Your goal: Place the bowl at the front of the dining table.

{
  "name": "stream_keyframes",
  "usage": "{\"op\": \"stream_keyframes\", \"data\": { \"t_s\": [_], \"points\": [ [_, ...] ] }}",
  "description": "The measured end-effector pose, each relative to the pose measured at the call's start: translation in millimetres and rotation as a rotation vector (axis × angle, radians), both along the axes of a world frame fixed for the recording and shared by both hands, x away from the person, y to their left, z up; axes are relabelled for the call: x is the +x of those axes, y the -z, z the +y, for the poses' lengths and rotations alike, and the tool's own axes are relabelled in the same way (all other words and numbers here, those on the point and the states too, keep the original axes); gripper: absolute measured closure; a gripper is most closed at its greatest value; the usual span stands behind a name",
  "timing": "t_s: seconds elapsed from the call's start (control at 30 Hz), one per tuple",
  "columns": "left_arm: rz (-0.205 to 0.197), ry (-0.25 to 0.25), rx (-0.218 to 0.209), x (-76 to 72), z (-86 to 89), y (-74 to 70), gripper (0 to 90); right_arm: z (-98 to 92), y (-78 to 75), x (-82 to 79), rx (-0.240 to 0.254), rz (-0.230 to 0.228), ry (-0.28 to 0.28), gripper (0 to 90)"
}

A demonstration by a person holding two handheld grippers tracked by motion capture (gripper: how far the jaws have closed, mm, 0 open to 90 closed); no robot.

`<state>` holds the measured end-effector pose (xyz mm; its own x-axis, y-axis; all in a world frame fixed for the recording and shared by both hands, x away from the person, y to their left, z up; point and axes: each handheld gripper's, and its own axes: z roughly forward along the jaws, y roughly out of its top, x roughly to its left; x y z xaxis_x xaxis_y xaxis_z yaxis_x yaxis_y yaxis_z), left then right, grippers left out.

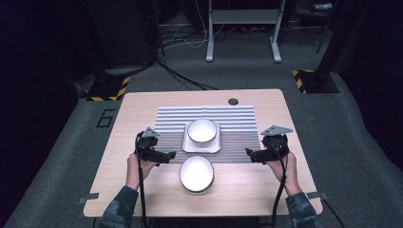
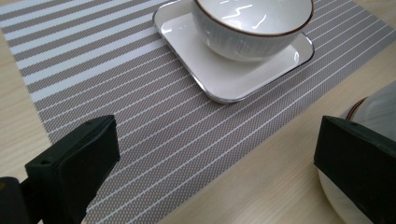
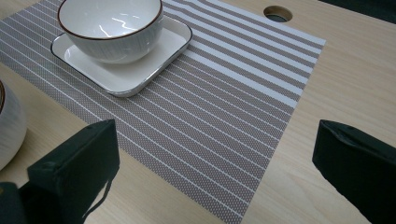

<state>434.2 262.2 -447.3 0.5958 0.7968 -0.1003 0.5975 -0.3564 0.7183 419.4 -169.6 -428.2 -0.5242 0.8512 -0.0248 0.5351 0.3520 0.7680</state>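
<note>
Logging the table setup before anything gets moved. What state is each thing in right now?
Bowl on plate: upright, empty, sitting on the plate.
Near bowl: upright on bare table, off the mat, untouched.
Square plate: flat on the mat.
Striped mat: spread flat.
Left claw: open, holding nothing.
Right claw: open, holding nothing.

Camouflage sleeves, black tongs (image 1: 171,155) with blocky jaws; grey three-cornered plates, trailing black cables
</note>
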Motion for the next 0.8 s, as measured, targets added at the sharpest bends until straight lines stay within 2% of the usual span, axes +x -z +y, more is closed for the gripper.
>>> {"op": "stream_keyframes", "data": {
  "t_s": [0.3,0.8],
  "points": [
    [-0.005,-0.044,0.008,-13.6,20.8,6.2,0.0,-14.3,4.8,-8.9,-0.008,0.002,0.022,0.0],
    [-0.017,-0.096,0.005,-31.1,45.3,13.8,0.0,-33.3,10.6,-26.5,-0.025,0.004,0.054,0.0]
  ]
}}
